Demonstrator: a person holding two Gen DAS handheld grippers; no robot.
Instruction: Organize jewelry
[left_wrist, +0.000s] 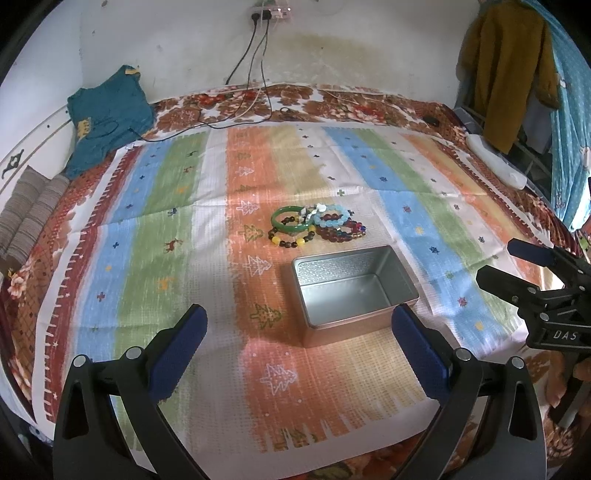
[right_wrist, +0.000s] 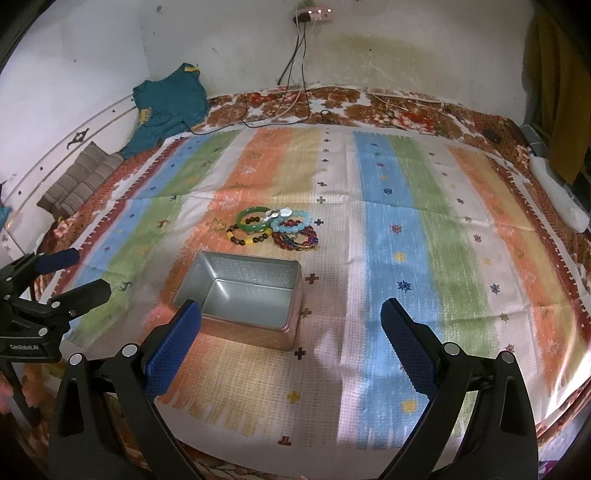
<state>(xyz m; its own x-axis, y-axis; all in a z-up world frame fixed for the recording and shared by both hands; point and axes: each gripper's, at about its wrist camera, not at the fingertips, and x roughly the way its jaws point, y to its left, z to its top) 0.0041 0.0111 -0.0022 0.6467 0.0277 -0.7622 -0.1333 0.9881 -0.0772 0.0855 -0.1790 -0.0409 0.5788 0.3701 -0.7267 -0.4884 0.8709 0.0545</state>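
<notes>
A pile of bracelets (left_wrist: 314, 225) lies on the striped cloth: a green bangle (left_wrist: 290, 220), a light blue bead bracelet (left_wrist: 332, 218), dark red bead bracelets (left_wrist: 343, 232), and a brown and yellow bead bracelet (left_wrist: 291, 240). The pile also shows in the right wrist view (right_wrist: 275, 229). An open, empty silver metal tin (left_wrist: 354, 288) (right_wrist: 243, 295) stands just in front of the pile. My left gripper (left_wrist: 299, 325) is open and empty, near the tin's front. My right gripper (right_wrist: 291, 321) is open and empty, just right of the tin; it also shows in the left wrist view (left_wrist: 495, 262).
The striped cloth (left_wrist: 166, 221) covers a floral bed. A teal garment (left_wrist: 110, 118) and a folded striped cloth (left_wrist: 29, 210) lie at the far left. Cables (left_wrist: 251, 74) hang from a wall socket. A white object (left_wrist: 495, 158) lies at the right edge.
</notes>
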